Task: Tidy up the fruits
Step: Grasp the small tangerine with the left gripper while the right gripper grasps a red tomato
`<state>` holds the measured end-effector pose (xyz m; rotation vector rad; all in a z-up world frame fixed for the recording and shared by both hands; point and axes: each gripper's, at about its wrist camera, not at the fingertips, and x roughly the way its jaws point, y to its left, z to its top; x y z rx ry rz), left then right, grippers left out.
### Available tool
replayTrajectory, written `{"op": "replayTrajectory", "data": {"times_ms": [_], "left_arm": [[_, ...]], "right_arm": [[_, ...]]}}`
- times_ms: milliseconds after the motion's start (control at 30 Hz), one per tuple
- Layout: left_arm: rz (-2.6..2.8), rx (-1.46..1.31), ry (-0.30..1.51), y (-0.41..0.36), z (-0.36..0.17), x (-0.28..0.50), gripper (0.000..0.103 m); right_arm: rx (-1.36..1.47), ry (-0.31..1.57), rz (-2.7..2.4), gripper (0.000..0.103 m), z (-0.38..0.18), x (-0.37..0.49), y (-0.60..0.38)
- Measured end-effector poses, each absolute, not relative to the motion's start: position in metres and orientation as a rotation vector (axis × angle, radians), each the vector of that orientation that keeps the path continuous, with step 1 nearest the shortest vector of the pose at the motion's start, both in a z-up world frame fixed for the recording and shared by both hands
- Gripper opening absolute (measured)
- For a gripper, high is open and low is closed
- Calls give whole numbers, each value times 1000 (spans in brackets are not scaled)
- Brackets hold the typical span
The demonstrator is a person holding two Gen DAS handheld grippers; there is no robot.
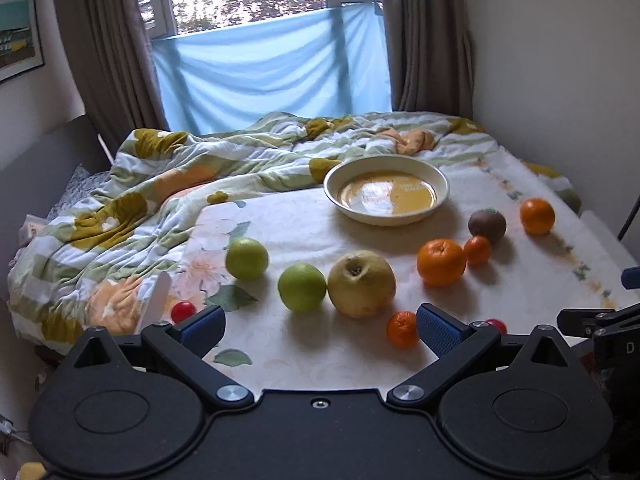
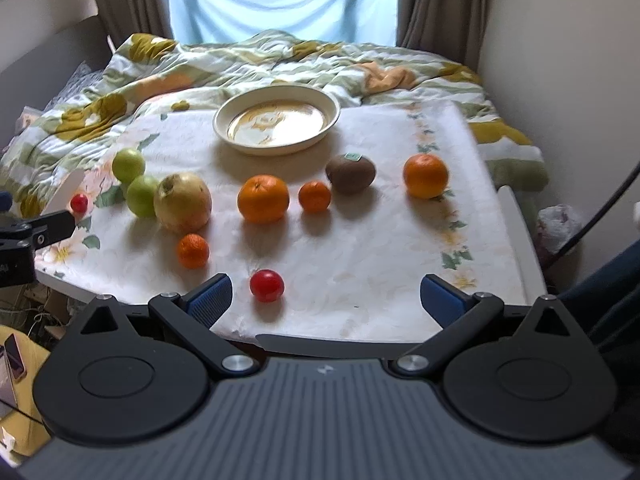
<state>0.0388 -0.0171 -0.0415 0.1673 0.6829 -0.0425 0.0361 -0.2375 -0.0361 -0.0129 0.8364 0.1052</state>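
five oranges [image 2: 263, 198], two green apples [image 2: 128, 165], two tomatoes [image 2: 267, 285]

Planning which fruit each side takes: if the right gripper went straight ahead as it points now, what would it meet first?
Probably the red tomato, lying just ahead of the open right gripper, slightly left of centre; depth is uncertain.

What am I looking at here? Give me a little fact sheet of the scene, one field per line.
Setting: white floral-print tabletop beside a rumpled bed
Container: round cream plate with yellow centre, empty
Green fruit: two small green apples, one large yellowish quince-like fruit
Orange fruit: two bigger oranges, two little mandarins
Other: brown kiwi with sticker, two red cherry tomatoes
Left gripper: open, holding nothing
Right gripper: open, holding nothing
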Motion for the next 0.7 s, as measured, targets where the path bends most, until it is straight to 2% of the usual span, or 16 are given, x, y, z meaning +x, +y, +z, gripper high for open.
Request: {"op": "replayTrajectory", "data": {"times_ms": [333, 467, 700], "left_arm": [[-129, 198, 730, -27, -94, 67, 100], [-189, 181, 771, -34, -109, 79, 86], [-245, 178, 799, -44, -121, 92, 72]], "right_arm": [[-50, 839, 217, 103, -91, 54, -233], [-87, 833, 261, 103, -106, 62, -227], [-74, 849, 303, 98, -123, 71, -233]]}}
